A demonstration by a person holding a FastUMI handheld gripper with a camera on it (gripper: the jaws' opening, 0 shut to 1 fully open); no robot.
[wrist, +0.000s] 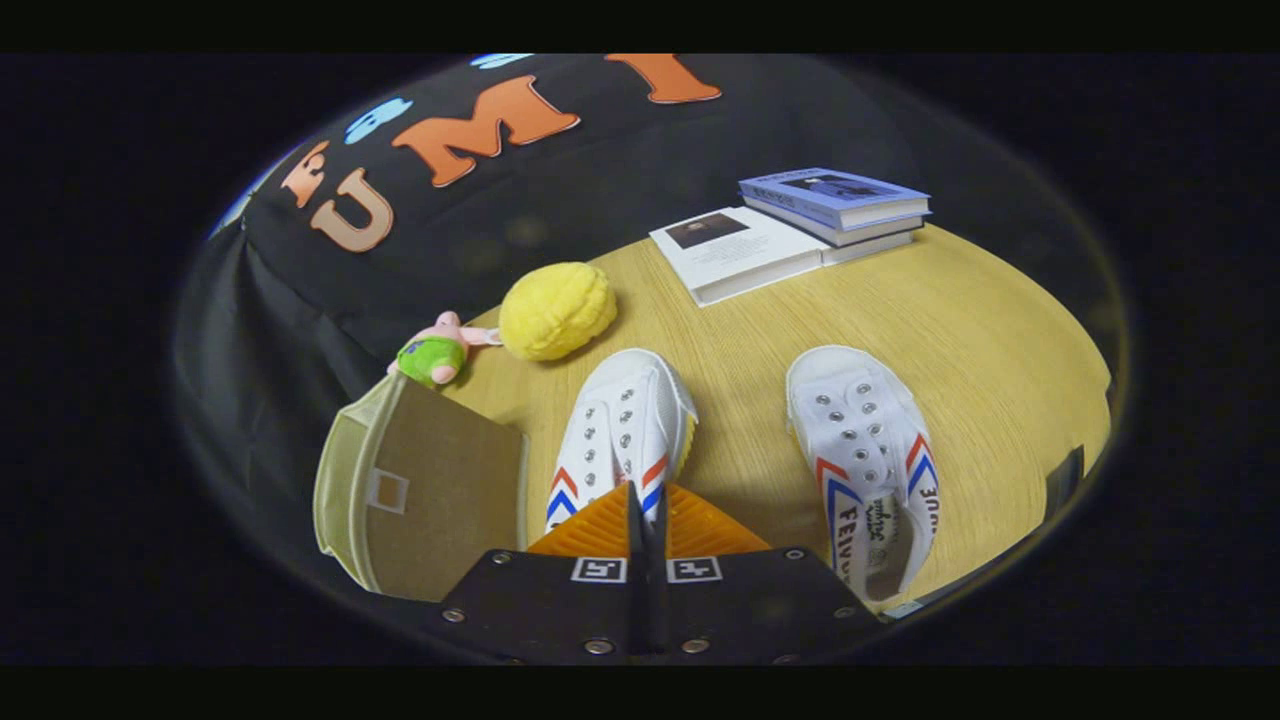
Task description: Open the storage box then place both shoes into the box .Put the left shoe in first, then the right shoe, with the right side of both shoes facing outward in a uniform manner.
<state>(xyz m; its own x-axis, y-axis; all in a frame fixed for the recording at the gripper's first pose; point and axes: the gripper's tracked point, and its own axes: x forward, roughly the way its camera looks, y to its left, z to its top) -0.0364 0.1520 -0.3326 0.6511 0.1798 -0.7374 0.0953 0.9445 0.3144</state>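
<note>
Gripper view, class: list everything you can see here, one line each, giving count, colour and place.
Shoes: 2, white with red and blue chevrons; one just ahead of the claw, the other apart, beside it.
Storage box: 1, beige, beside the nearer shoe, at the table edge.
Yellow plush: 1, beyond the shoes.
Pink toy: 1, green top, beside the plush.
Books: stack, blue and white, far side.
Table: 1, light wood.
Claw: 1, orange fingers, shut, holding nothing.
</note>
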